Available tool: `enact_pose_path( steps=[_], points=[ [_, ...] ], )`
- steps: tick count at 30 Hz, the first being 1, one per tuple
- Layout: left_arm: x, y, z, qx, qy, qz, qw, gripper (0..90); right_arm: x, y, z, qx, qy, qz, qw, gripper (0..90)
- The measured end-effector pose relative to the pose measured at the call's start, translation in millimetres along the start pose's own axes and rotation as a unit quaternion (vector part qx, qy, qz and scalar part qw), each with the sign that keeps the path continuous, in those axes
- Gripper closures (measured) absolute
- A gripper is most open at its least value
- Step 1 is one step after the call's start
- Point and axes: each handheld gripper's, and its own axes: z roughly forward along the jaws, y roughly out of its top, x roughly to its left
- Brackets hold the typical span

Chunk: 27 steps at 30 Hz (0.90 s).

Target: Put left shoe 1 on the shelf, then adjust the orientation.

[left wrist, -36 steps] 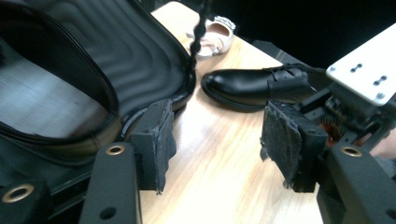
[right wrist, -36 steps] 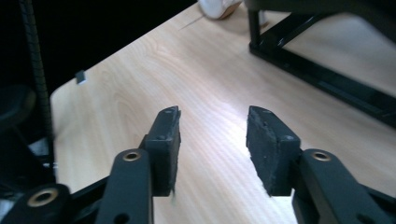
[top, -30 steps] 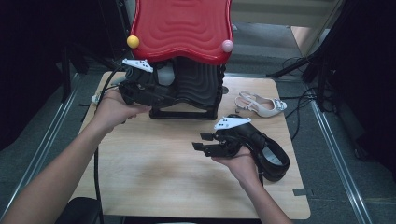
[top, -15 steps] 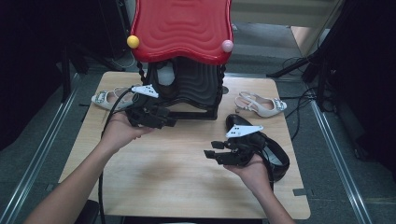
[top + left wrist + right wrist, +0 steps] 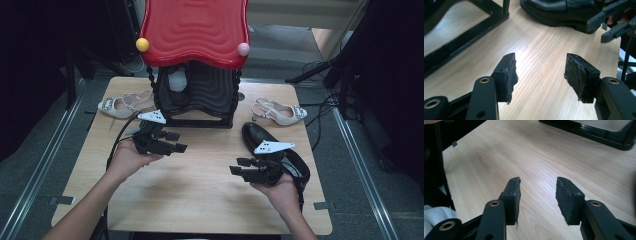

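Observation:
A black dress shoe [image 5: 270, 142] lies on the right of the wooden table [image 5: 200, 195]; its side also fills the top of the left gripper view [image 5: 559, 10]. One pale heeled sandal [image 5: 120, 105] lies at the back left, another [image 5: 280, 112] at the back right. My left gripper [image 5: 177, 142] hovers open in front of the rack, left of centre, its pads [image 5: 509, 75] framing bare wood. Just left of the black shoe's heel, my right gripper [image 5: 238, 166] is open and points left. Its own view [image 5: 537, 182] has bare table between the jaws.
A black rack with a wavy red top [image 5: 195, 30] stands at the back centre, with a white thing inside it; its base bar [image 5: 461, 37] [image 5: 594, 132] lies close ahead of both grippers. Cables trail off the right edge. Bare wood lies between my hands.
My left gripper has drawn back from the rack's left side toward the table's middle, uncovering the left sandal. My right gripper has slid nearer, leaving more of the black shoe in sight.

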Motion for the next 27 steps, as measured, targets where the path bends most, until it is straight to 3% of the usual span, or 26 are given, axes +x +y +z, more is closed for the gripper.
enact_pose_path(
  steps=[6,10,17,27],
  points=[
    [-1.1,-12.6,7.3,0.006,-0.006,-0.009,0.9999,42.8,-8.0,-5.4,-8.8,-0.011,0.0,0.021,0.9997,56.4],
    [-5.1,-19.3,14.0,0.018,-0.005,0.0,0.9998,42.9,-9.8,-6.4,-10.0,-0.003,-0.006,0.02,0.9998,56.2],
    [-6.3,-21.7,16.9,0.02,-0.009,0.001,0.9998,42.8,-14.1,-7.1,-17.3,-0.003,-0.017,0.015,0.9997,55.9],
    [-2.6,-22.0,15.9,0.016,-0.01,-0.008,0.9998,42.9,-29.0,-16.1,-39.7,-0.003,-0.049,0.031,0.9983,55.4]
  ],
)
